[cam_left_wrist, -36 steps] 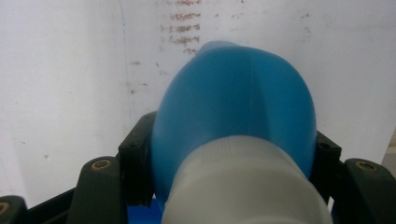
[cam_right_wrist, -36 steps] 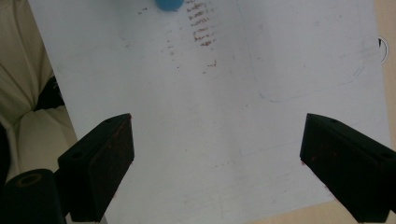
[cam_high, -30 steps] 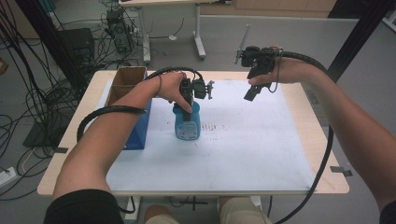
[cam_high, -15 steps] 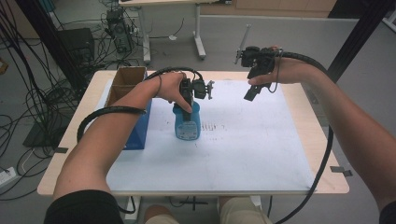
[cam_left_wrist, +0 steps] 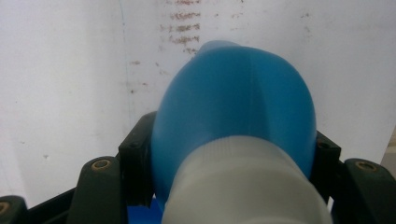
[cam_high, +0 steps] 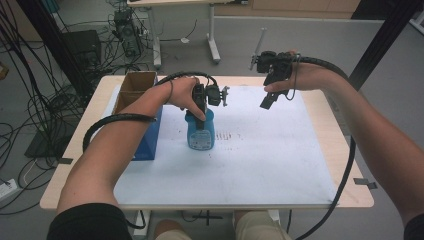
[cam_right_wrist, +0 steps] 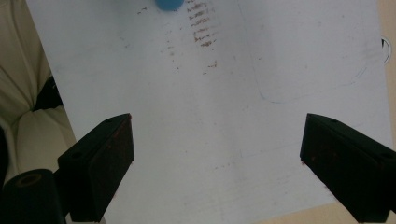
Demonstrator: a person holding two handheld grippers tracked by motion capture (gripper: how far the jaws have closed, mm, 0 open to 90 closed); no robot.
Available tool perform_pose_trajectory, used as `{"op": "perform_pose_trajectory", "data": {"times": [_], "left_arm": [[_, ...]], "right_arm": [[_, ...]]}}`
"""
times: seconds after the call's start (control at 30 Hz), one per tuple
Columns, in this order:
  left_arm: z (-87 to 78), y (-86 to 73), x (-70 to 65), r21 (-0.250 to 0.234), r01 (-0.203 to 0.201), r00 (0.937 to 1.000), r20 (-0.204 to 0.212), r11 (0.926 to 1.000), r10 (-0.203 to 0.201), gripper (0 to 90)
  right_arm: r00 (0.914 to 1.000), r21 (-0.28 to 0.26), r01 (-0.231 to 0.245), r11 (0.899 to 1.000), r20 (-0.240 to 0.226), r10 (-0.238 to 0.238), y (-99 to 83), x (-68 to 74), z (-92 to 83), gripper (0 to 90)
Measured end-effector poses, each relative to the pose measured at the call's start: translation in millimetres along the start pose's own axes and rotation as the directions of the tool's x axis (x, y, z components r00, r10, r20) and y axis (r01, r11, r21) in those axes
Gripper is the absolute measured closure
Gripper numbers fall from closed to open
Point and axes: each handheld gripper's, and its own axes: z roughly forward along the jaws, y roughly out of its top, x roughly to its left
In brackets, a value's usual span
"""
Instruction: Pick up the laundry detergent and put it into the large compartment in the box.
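A blue bottle (cam_high: 201,134) with a white cap (cam_left_wrist: 247,186) stands upright on the white sheet (cam_high: 270,155), left of the table's middle. My left gripper (cam_high: 200,117) reaches down onto its upper part from above. In the left gripper view my left gripper (cam_left_wrist: 229,149) is shut on the blue bottle (cam_left_wrist: 233,98), one black jaw pressed against each side just below the cap. My right gripper (cam_high: 267,101) hangs in the air over the back right of the sheet, away from the bottle. In the right gripper view my right gripper (cam_right_wrist: 219,154) is open, with bare sheet between its jaws.
An open cardboard box (cam_high: 135,86) sits at the table's back left corner, with a blue box (cam_high: 150,137) in front of it under the left forearm. Brownish smudges (cam_high: 229,135) mark the sheet beside the bottle. Bare wooden table (cam_high: 345,150) borders the sheet on the right.
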Motion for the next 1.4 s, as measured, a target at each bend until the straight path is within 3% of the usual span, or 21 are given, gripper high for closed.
{"op": "perform_pose_trajectory", "data": {"times": [1.4], "left_arm": [[-0.1, 1.5, 1.8, 0.006, 0.002, 1.0000, 0.005, 1.0000, -0.002, 37.0]], "right_arm": [[1.0000, 0.002, -0.004, 1.000, -0.004, 0.004, -0.1, 0.1, 1.4, 9.9]]}}
